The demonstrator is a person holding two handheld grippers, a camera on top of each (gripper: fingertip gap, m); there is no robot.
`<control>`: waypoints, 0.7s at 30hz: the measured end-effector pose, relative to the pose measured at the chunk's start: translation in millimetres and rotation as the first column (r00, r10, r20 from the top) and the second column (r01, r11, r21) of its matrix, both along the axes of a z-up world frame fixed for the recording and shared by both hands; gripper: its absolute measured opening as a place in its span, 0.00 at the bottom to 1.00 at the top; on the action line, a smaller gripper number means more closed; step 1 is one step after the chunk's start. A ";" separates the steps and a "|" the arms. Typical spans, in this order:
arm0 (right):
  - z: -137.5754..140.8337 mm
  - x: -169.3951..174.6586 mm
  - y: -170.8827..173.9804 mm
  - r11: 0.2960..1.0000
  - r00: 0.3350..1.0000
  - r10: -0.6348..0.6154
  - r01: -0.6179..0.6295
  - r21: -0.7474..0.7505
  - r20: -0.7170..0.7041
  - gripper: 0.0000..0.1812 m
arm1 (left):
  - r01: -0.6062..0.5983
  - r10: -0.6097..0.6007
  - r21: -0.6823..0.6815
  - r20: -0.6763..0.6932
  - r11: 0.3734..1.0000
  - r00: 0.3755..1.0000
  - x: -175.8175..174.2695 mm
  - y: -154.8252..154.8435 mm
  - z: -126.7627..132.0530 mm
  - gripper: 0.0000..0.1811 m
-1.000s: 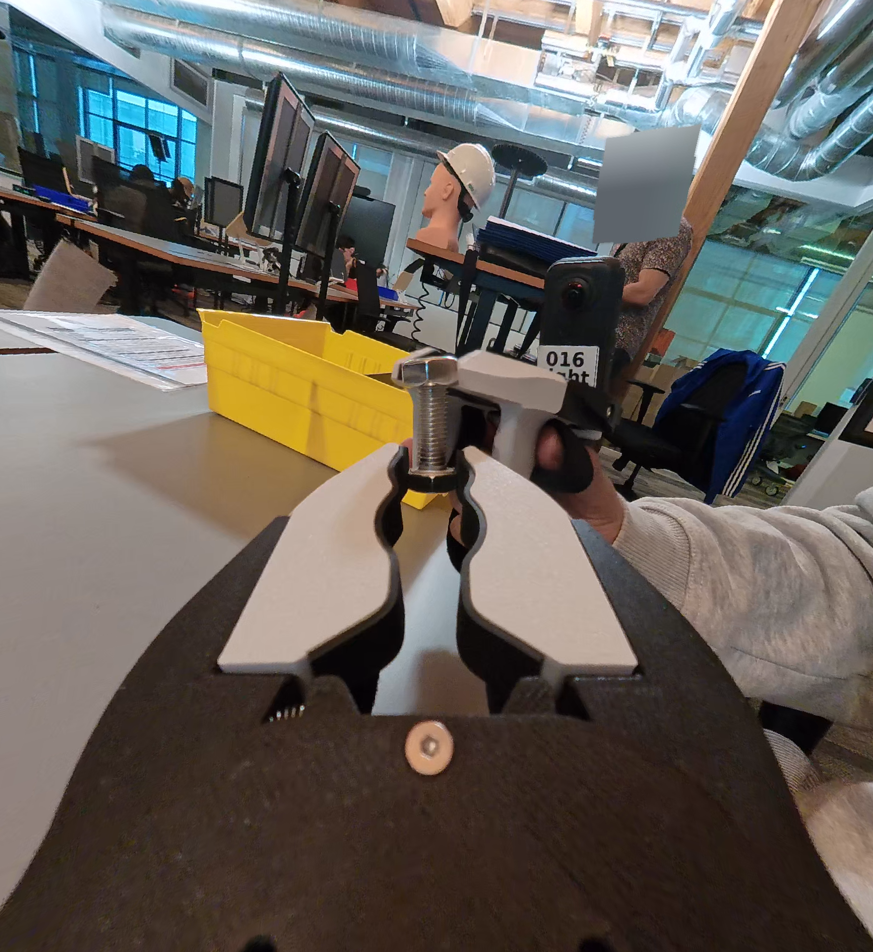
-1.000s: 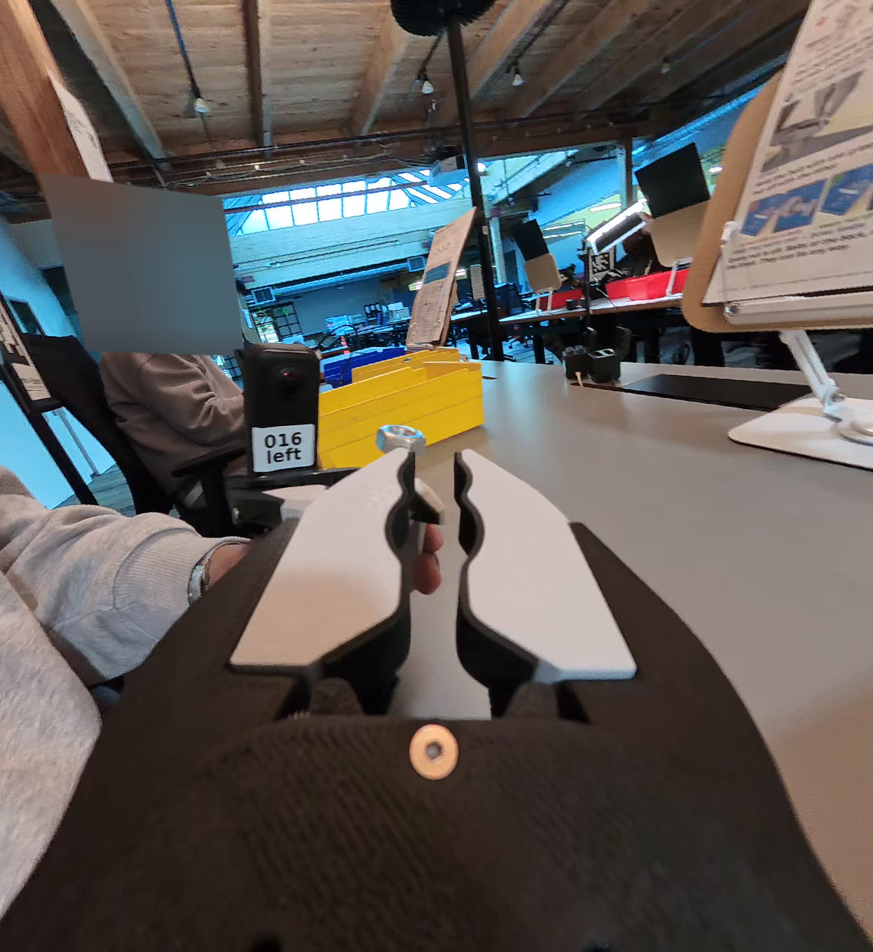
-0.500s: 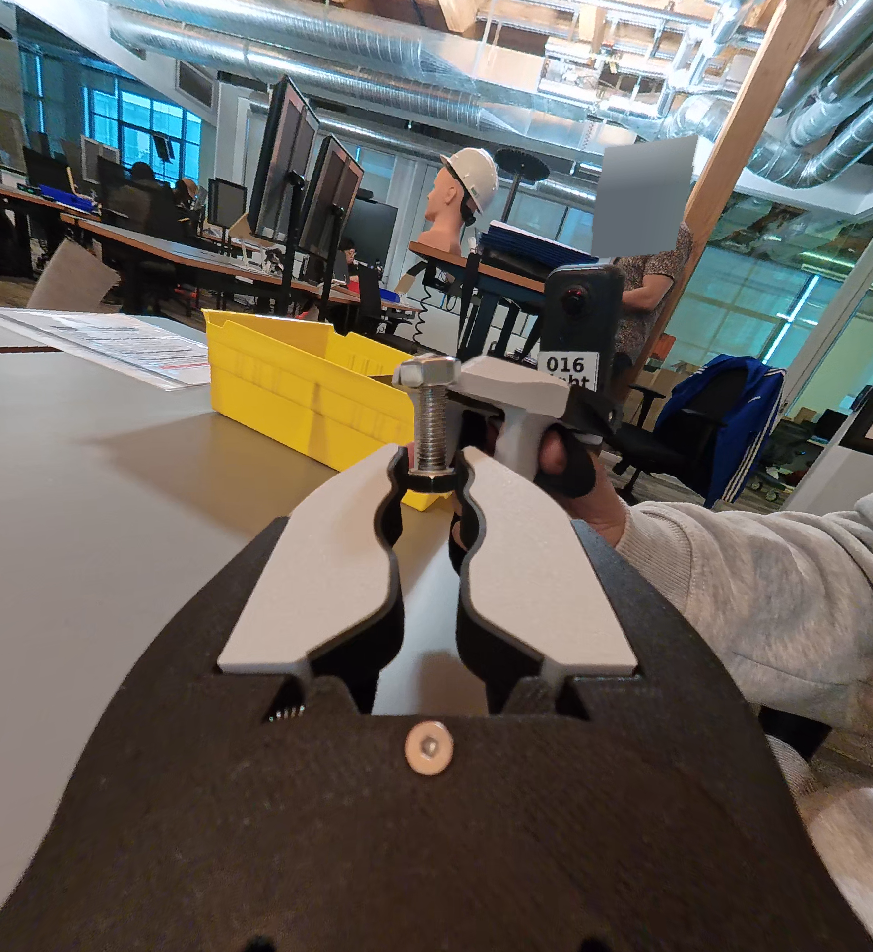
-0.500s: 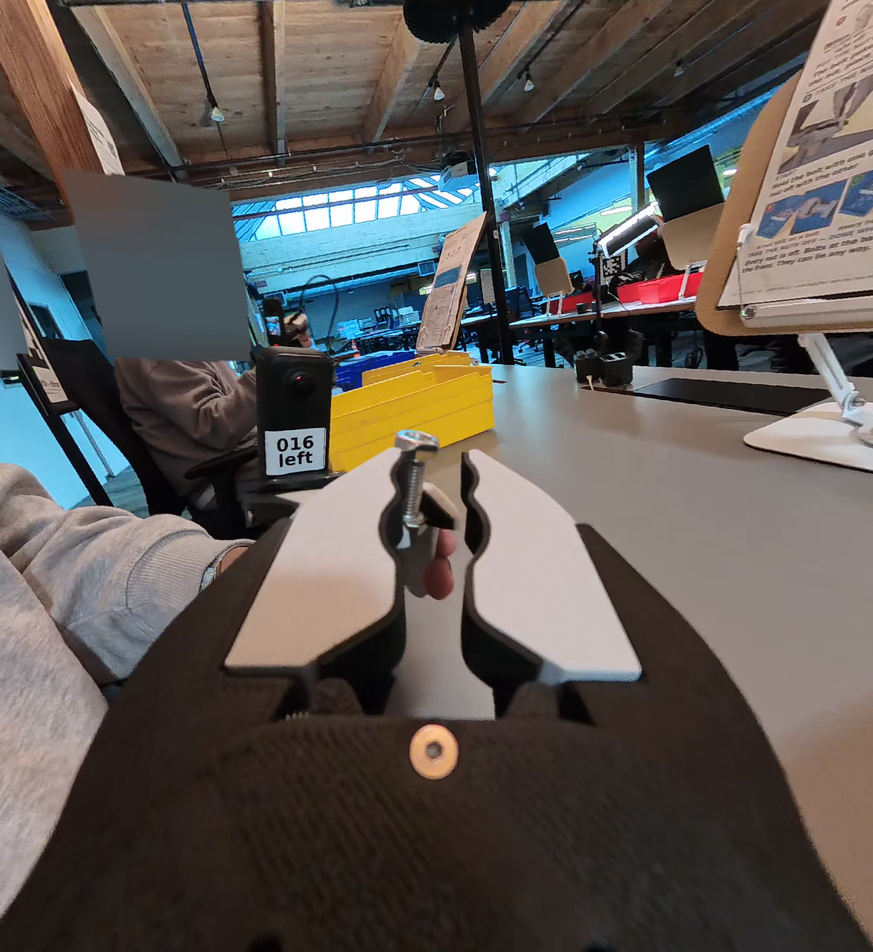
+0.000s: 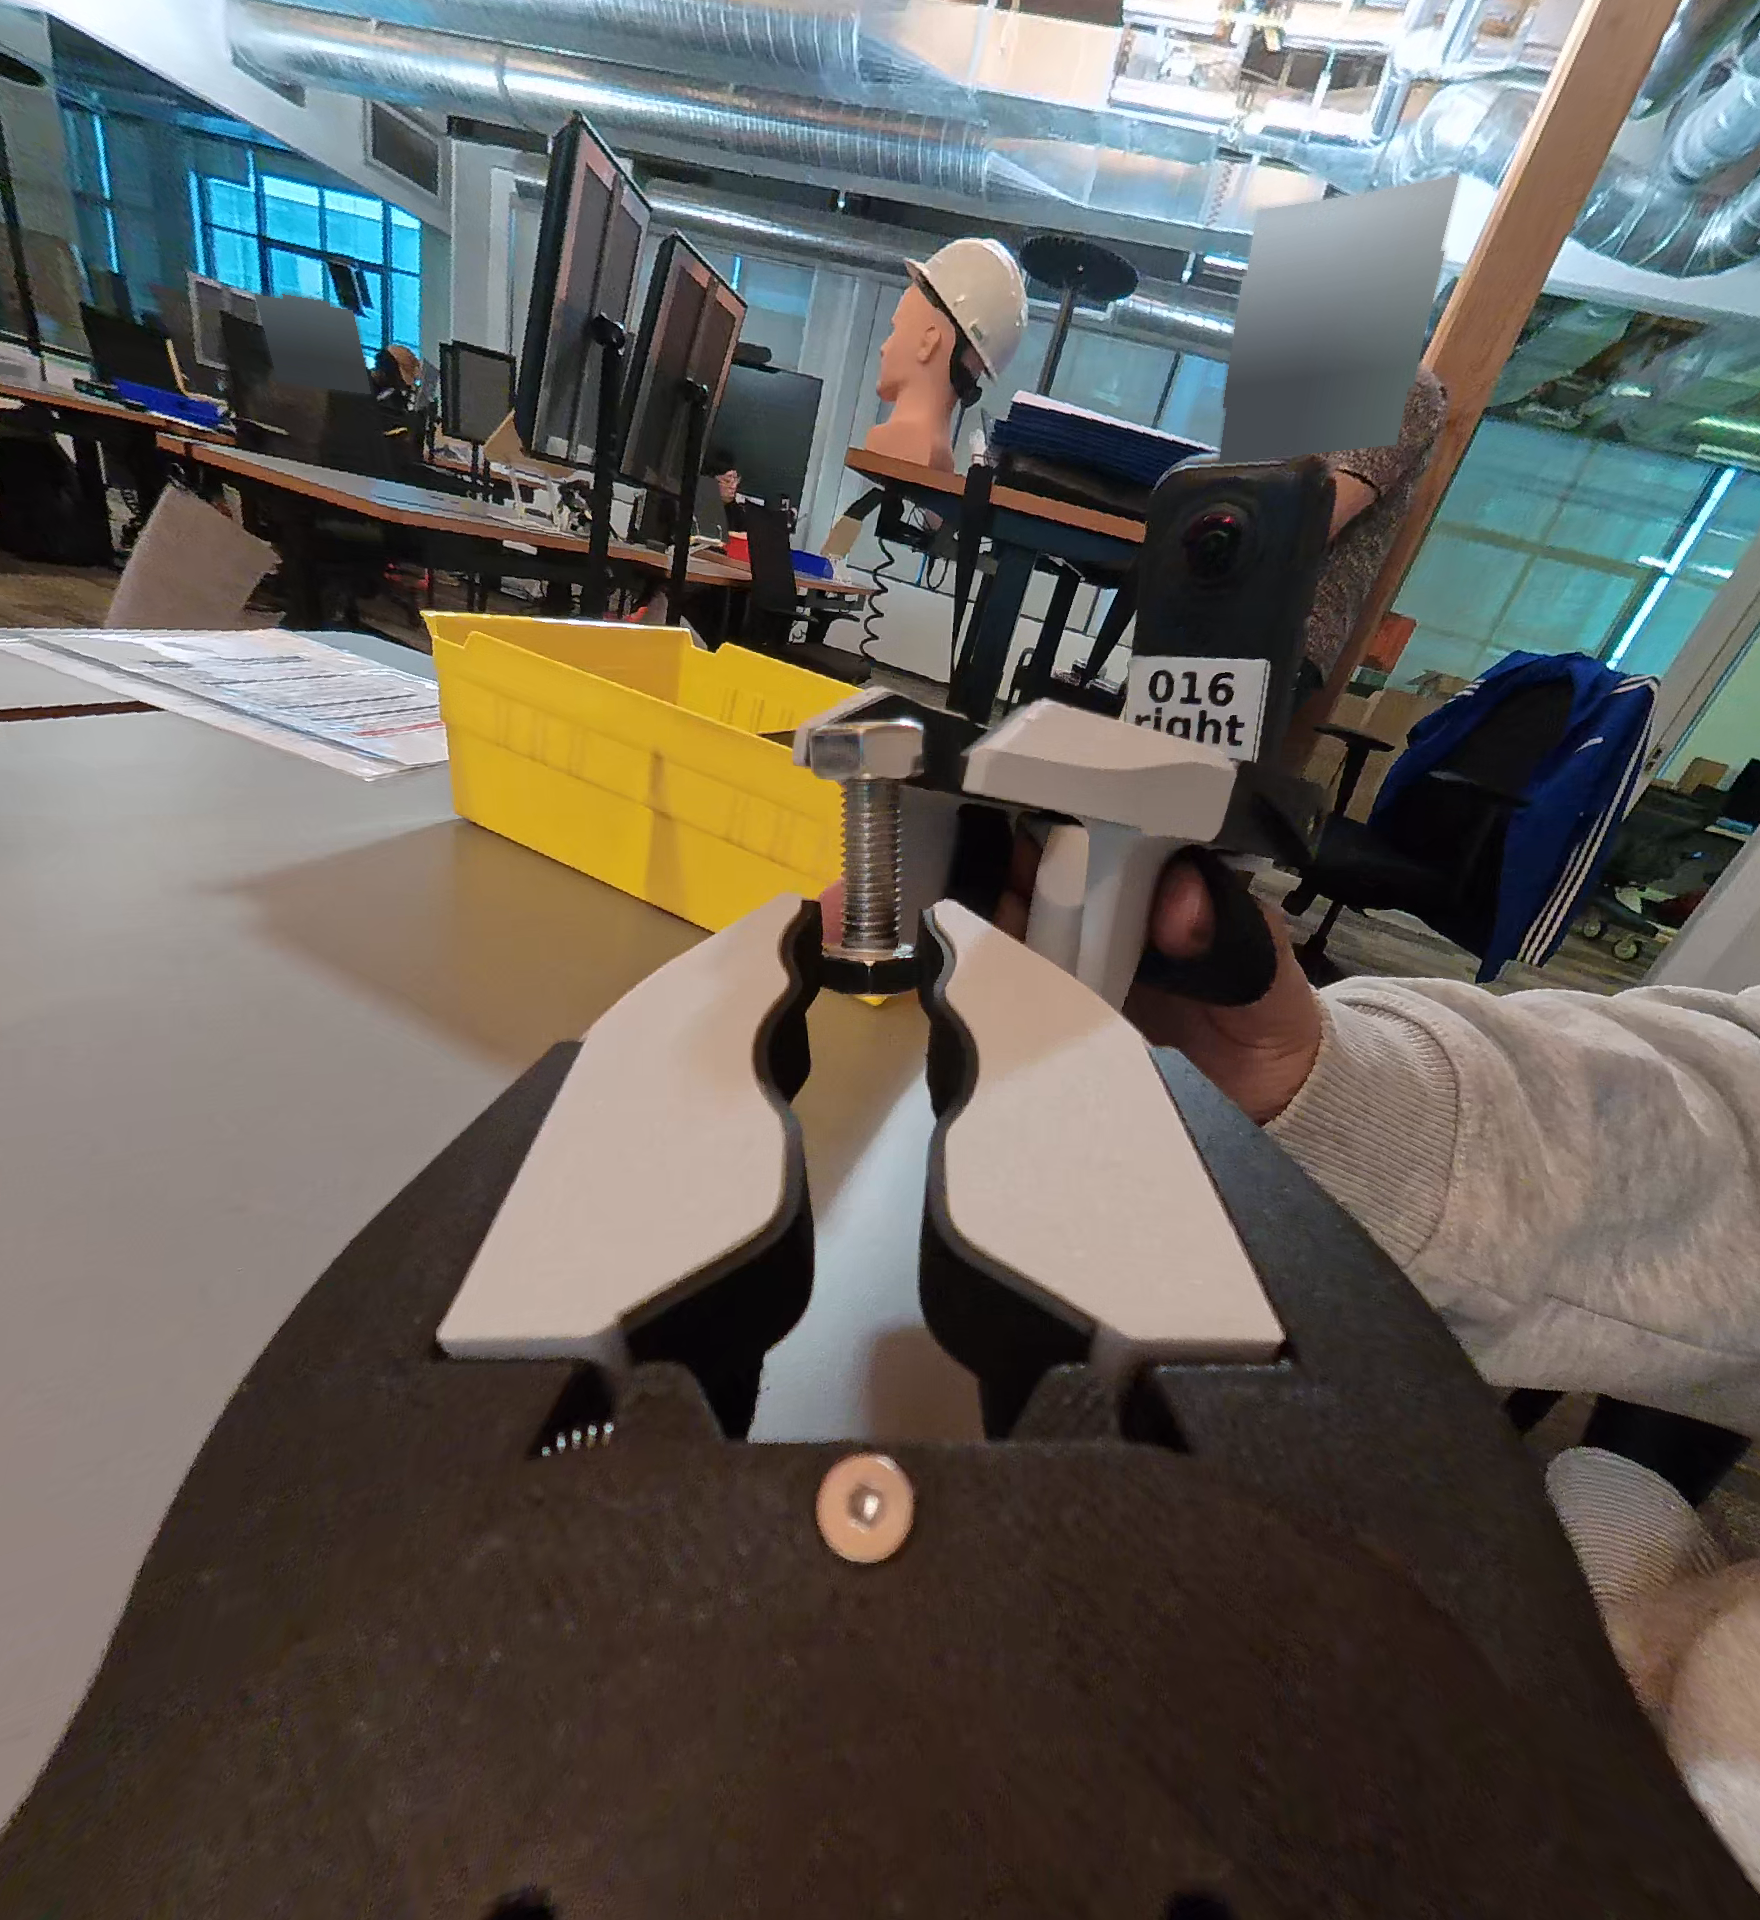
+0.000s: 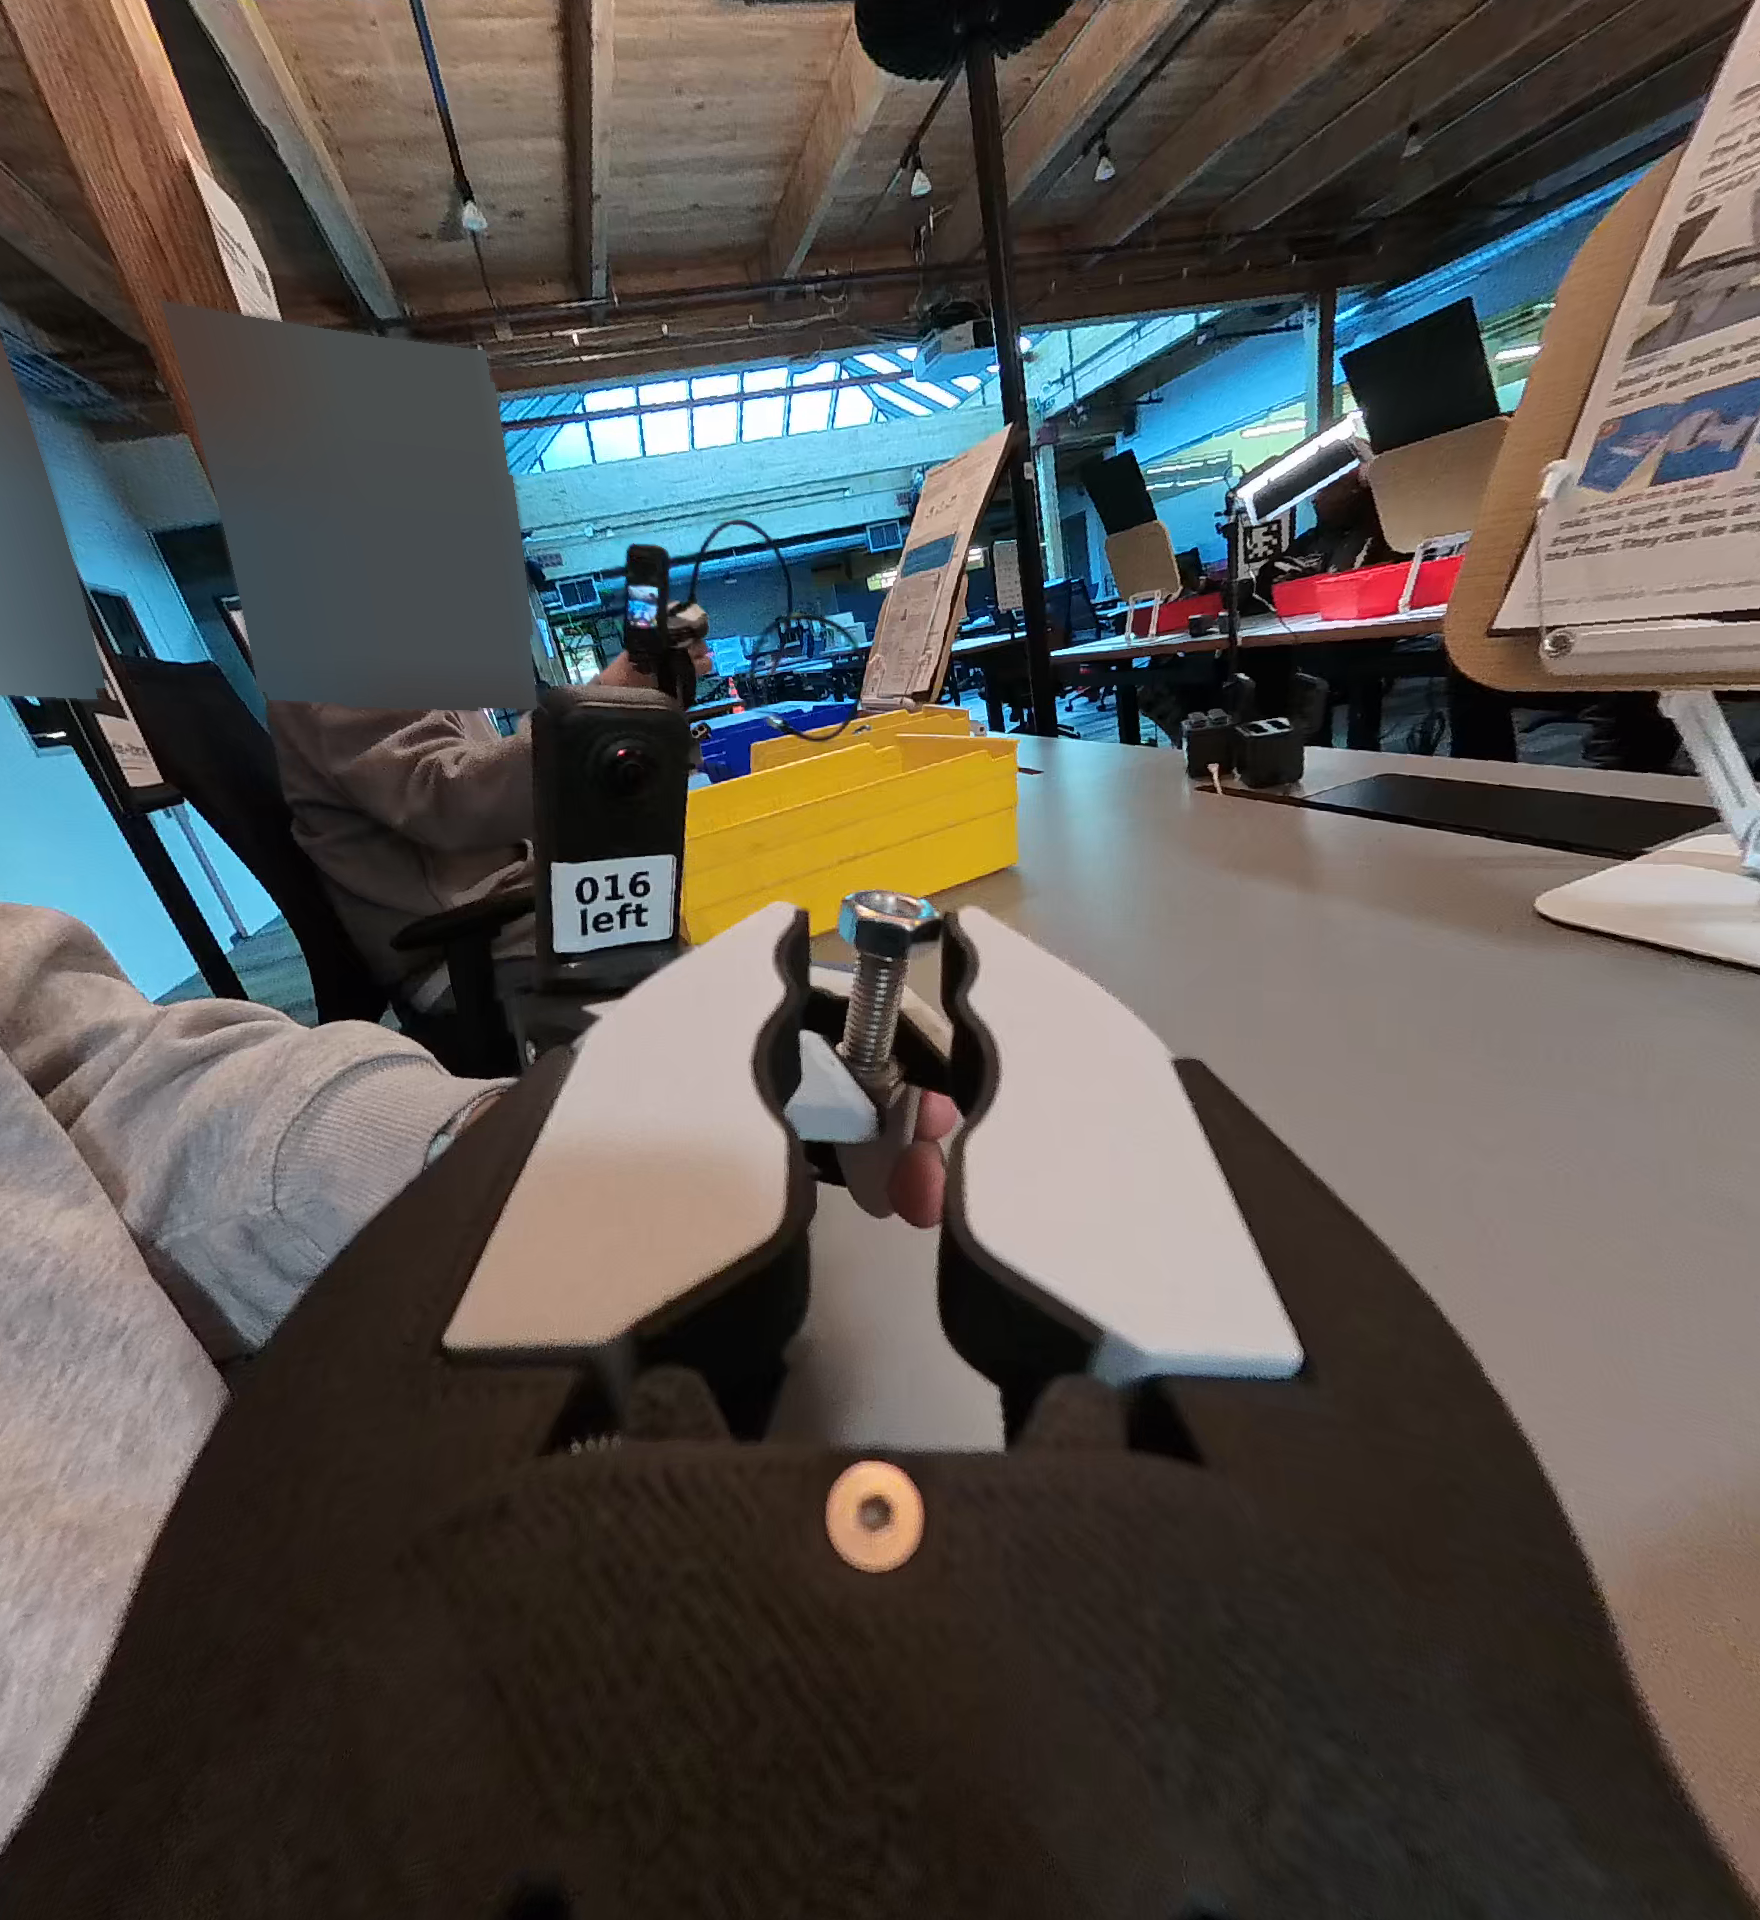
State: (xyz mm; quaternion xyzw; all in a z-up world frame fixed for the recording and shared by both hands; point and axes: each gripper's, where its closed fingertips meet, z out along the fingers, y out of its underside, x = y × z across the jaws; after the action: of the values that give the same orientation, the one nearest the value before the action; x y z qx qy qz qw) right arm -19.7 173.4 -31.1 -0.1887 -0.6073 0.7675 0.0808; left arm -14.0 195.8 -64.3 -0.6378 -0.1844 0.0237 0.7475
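A steel bolt (image 5: 868, 852) stands upright, head up, above the grey table (image 5: 180, 987). My left gripper (image 5: 860, 935) is shut on the nut (image 5: 863, 968) at the lower end of the thread. My right gripper (image 6: 874, 925) reaches in from the right, and its fingertips flank the bolt's hex head. The right wrist view shows a thin gap between the head and the left finger. The bolt (image 6: 871, 1008) also shows in that view, with the left gripper (image 6: 881, 1091) below it. In the left wrist view the right gripper (image 5: 907, 748) is level with the bolt head.
A yellow bin (image 5: 627, 769) stands on the table just behind the bolt and also shows in the right wrist view (image 6: 855, 821). A laminated sheet (image 5: 252, 686) lies at the far left. A document stand (image 6: 1686, 416) and a black mat (image 6: 1478, 816) are to the right. A seated person (image 6: 388, 800) is off the table's edge. Only a small space, under 4 cm, lies between the two pairs of fingers.
The right gripper has shifted so the bolt head, first by its left finger, now sits between its fingertips. The left gripper holds the nut and bolt still.
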 end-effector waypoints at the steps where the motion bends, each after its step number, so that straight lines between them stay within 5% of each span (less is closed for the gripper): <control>1: -0.7 0.3 -1.3 1.000 1.000 -0.001 0.001 0.007 -0.003 0.14 | 0.001 -0.001 -0.005 -0.004 1.000 1.000 0.4 0.4 -0.5 0.10; 12: -6.5 -1.7 -4.6 0.997 0.999 -0.031 0.033 0.071 -0.029 0.10 | 0.017 -0.018 -0.035 -0.028 0.999 0.999 5.1 4.5 -3.4 0.10; 21: 2.3 -0.3 1.5 1.000 1.000 0.017 -0.017 -0.027 0.007 0.10 | 0.063 -0.064 -0.018 -0.012 0.998 0.998 10.7 6.6 -2.3 0.10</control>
State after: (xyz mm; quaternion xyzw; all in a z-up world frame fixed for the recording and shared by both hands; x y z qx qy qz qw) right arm -20.0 174.8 -28.8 -0.1874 -0.5989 0.7754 0.0696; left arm -3.3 202.4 -66.6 -0.6496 -0.1590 0.0056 0.7435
